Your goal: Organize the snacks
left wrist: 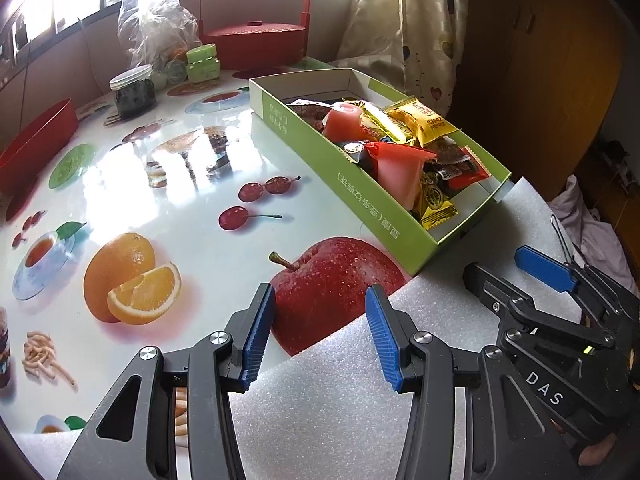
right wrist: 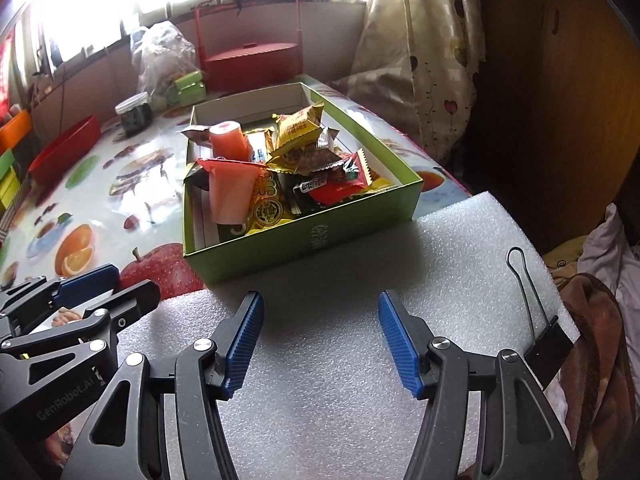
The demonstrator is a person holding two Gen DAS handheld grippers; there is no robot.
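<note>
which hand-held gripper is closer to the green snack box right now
Right, by a slim margin. The right hand-held gripper hangs open over the foam sheet, facing the green snack box head-on. The left hand-held gripper, also open, sits beside it, with the box ahead to its right.

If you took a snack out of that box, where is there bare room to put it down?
The white foam sheet in front of the green cardboard box is bare between both open grippers. The glossy fruit-print tabletop left of the box is also free. The far end is crowded: glass jar, plastic bag, red carrier.
</note>
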